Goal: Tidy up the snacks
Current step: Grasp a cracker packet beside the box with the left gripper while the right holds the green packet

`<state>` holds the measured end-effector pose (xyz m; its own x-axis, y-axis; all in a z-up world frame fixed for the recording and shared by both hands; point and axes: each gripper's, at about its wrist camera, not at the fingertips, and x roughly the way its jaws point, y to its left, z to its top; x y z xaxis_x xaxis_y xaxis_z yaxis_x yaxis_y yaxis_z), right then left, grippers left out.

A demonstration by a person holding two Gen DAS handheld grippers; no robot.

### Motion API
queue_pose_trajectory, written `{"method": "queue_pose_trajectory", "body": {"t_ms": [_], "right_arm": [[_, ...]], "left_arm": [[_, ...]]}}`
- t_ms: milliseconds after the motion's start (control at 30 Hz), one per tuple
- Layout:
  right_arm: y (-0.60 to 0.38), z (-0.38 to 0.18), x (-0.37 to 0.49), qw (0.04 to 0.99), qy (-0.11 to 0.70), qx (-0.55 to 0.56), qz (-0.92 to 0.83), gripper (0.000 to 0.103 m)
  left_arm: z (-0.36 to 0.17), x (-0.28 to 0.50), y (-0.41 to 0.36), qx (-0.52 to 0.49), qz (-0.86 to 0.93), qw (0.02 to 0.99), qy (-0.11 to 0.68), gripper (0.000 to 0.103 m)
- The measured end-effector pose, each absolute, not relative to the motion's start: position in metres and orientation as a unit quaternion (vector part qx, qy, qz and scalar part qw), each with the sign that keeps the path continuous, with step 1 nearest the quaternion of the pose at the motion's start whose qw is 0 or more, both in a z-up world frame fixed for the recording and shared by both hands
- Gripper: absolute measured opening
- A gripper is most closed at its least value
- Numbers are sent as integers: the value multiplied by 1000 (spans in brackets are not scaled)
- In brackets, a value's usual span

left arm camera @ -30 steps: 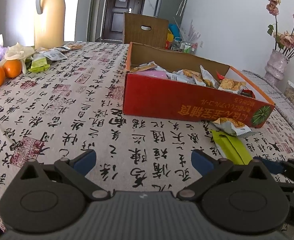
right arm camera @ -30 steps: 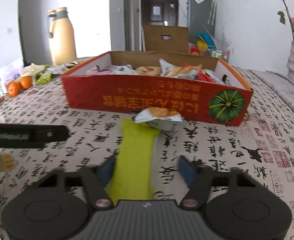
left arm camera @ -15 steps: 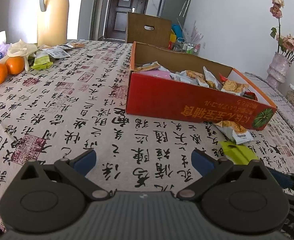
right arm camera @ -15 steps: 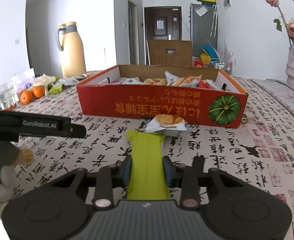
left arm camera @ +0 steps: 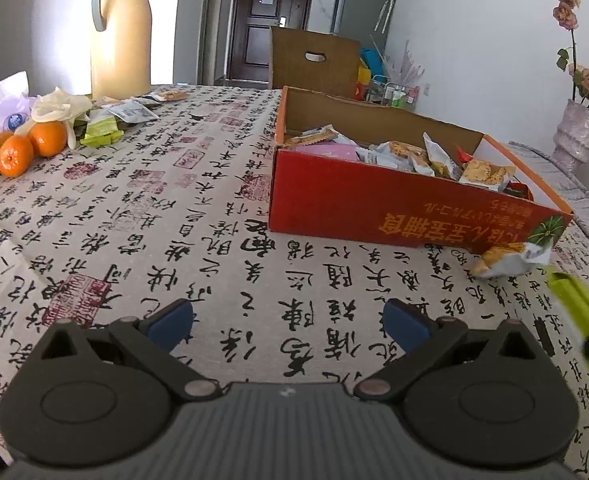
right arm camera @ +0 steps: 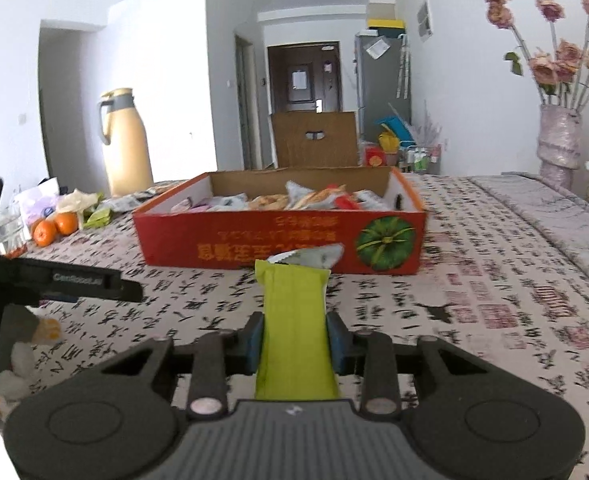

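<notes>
A table draped in a cream cloth printed with black calligraphy (right arm camera: 474, 292) fills the lower half of both views. At the centre of the right wrist view sits a shallow red cardboard box with a green pumpkin printed on its front (right arm camera: 282, 240), its open top heaped with crinkly foil snack packets (right arm camera: 294, 200). In the left wrist view the same box (left arm camera: 394, 212) lies right of centre.

At the lower middle of the right wrist view, the right gripper (right arm camera: 294, 340) is closed on a long, flat lime-green snack packet (right arm camera: 294, 308), its blue pads pressing both long edges. The packet points forward toward the box and appears lifted off the cloth. It looks light, thin and soft, likely to bend or crush if squeezed hard, and the smooth wrapper may slip; the hold across its width near the rear half seems sensible. In the left wrist view the packet (left arm camera: 574, 300) shows at the right edge.

A small silver packet showing a golden biscuit (left arm camera: 506, 258) lies on the cloth just in front of the box's right corner.

The left gripper (left arm camera: 288, 320) hovers low over bare cloth at the bottom of its view, fingers spread wide and holding nothing.

At the upper left, a tall beige thermos jug (left arm camera: 120, 32) stands behind two oranges (left arm camera: 30, 146).
</notes>
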<state>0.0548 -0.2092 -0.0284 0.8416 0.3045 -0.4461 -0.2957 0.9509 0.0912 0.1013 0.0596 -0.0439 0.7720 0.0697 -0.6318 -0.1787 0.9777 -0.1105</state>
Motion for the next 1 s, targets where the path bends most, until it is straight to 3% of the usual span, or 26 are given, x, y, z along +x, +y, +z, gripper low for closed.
{"method": "queue_pose_trajectory", "body": {"t_ms": [1000], "right_arm": [[-344,-34,101,980,179,78,46,32]], "left_arm": [[-20,167,-107,-16,-23,931,364,103]]}}
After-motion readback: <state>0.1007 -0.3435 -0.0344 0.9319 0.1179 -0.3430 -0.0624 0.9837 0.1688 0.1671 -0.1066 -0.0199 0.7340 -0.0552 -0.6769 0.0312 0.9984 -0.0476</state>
